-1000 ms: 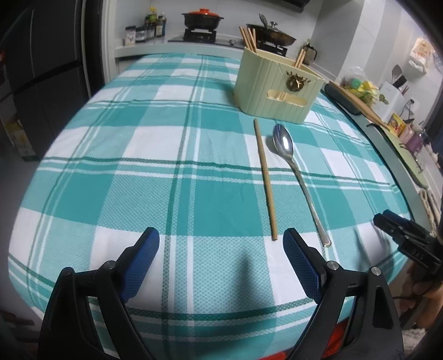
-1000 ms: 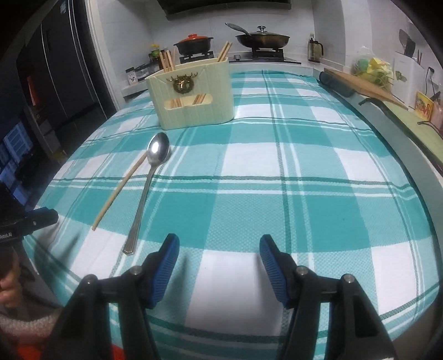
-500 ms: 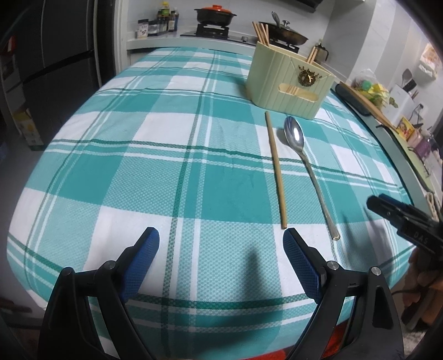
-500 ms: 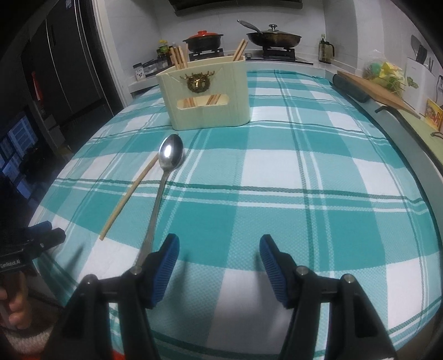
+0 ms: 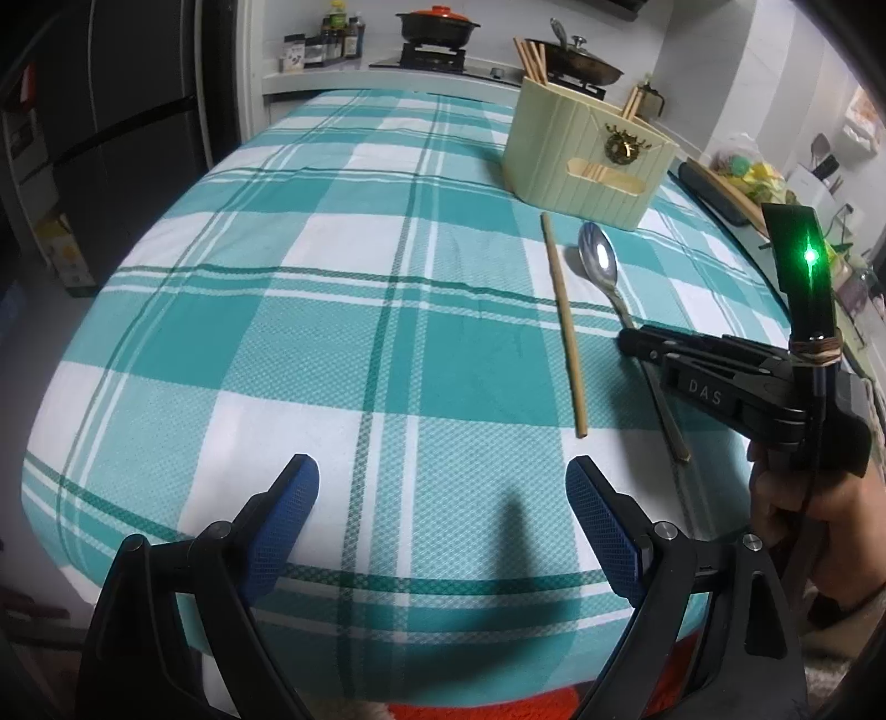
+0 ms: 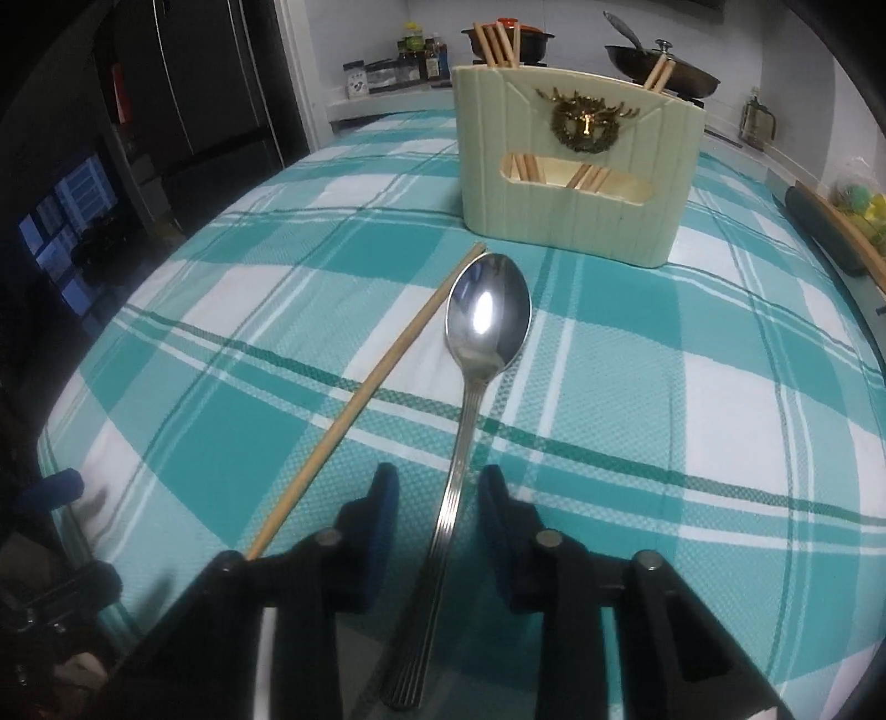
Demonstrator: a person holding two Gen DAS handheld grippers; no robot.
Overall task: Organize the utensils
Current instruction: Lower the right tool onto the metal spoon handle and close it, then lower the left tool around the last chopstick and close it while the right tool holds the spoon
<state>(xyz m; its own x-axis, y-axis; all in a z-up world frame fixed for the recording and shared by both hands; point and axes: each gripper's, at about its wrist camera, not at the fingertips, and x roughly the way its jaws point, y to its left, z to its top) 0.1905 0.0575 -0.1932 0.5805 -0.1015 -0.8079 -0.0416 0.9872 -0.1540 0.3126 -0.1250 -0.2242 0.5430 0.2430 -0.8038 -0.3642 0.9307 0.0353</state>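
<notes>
A metal spoon (image 6: 487,327) and a single wooden chopstick (image 6: 365,393) lie side by side on the teal checked tablecloth (image 6: 664,387), in front of a cream utensil holder (image 6: 576,166) with several chopsticks in it. My right gripper (image 6: 440,498) is low over the cloth with its jaws partly closed either side of the spoon's handle, not touching it. In the left wrist view the spoon (image 5: 601,266), the chopstick (image 5: 562,321), the holder (image 5: 587,155) and my right gripper (image 5: 637,343) all show. My left gripper (image 5: 443,509) is wide open and empty over the table's near edge.
A counter behind the table carries a stove with a red-lidded pot (image 5: 437,25), a pan (image 5: 576,61) and spice jars (image 5: 332,44). A wooden board (image 6: 841,221) lies along the right side. A dark fridge (image 5: 127,127) stands at the left.
My right gripper moved left and forward over the spoon's handle and its jaws narrowed around it. The left gripper stayed open and shifted slightly.
</notes>
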